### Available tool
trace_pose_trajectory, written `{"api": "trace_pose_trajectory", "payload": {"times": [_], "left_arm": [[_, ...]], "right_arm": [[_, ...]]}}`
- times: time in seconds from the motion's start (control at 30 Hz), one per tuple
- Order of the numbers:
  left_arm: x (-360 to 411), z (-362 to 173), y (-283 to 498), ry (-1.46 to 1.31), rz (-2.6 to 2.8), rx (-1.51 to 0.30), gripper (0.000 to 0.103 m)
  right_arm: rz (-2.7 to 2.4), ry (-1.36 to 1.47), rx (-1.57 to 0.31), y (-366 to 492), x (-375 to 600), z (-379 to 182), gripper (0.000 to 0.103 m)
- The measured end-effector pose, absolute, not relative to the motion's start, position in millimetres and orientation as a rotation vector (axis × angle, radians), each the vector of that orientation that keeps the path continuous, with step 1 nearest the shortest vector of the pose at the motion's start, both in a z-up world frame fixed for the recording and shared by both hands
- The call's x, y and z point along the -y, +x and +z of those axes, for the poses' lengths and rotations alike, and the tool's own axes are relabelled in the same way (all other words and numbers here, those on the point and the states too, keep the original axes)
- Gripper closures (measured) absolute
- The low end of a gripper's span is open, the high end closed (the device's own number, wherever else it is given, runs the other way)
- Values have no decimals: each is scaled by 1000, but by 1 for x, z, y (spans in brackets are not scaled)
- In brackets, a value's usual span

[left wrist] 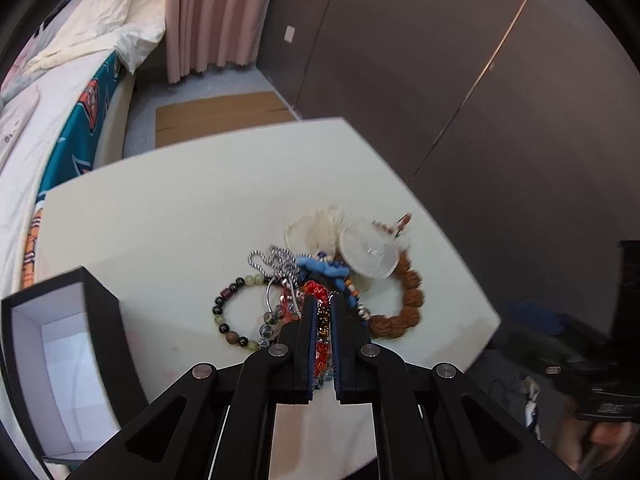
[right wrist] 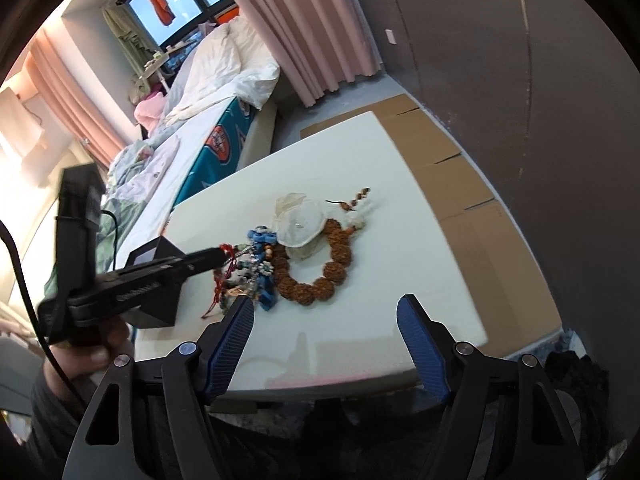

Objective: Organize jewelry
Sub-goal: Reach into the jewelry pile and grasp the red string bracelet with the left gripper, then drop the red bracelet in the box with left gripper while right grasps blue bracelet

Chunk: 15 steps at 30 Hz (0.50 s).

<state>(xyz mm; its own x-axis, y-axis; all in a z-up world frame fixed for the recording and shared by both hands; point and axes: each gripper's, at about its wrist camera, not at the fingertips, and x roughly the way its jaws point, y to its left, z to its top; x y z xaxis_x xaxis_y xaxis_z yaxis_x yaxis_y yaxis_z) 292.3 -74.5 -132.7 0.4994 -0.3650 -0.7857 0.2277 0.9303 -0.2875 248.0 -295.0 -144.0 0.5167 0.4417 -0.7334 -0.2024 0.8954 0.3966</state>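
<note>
Jaws of left gripper (left wrist: 321, 300) closed, red bead bracelet (left wrist: 319, 322) pinched between

White table (left wrist: 168, 216); black box (left wrist: 104, 312), white inside; red beads (left wrist: 320, 292); brown bracelet (right wrist: 316, 276); silver chain (left wrist: 276, 260); blue charm (right wrist: 262, 240); pink curtain (right wrist: 304, 32); teal sheet (right wrist: 224, 148).

Glossy red beads (left wrist: 320, 292), rough brown seed bracelet (left wrist: 404, 300), shiny metal chain (left wrist: 276, 260), matt white table (left wrist: 180, 220)
</note>
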Motion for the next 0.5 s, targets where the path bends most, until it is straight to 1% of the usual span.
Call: {"api": "trace_pose_trajectory", "payload": {"times": [0.03,0.13,0.2,0.27,0.5], "left_arm": [[72,-129,292,-161,-362,-978,97],[65,-112,286,-180,-374,-950,97],[60,-104,283,-183,-375,-934,97],[56,-95,280,-196,-380,-918,97],[40,-70,266,-257,-420,-857,97]], "right_arm": [[407,276,-959,251,291,-145,35],[438,273,-970,256,280,-149,38],[461,269,-981,261,271,-152,42],[482,265,-999,266,261,-158,48],[542,223,-1033,283,225,-170,49]]}}
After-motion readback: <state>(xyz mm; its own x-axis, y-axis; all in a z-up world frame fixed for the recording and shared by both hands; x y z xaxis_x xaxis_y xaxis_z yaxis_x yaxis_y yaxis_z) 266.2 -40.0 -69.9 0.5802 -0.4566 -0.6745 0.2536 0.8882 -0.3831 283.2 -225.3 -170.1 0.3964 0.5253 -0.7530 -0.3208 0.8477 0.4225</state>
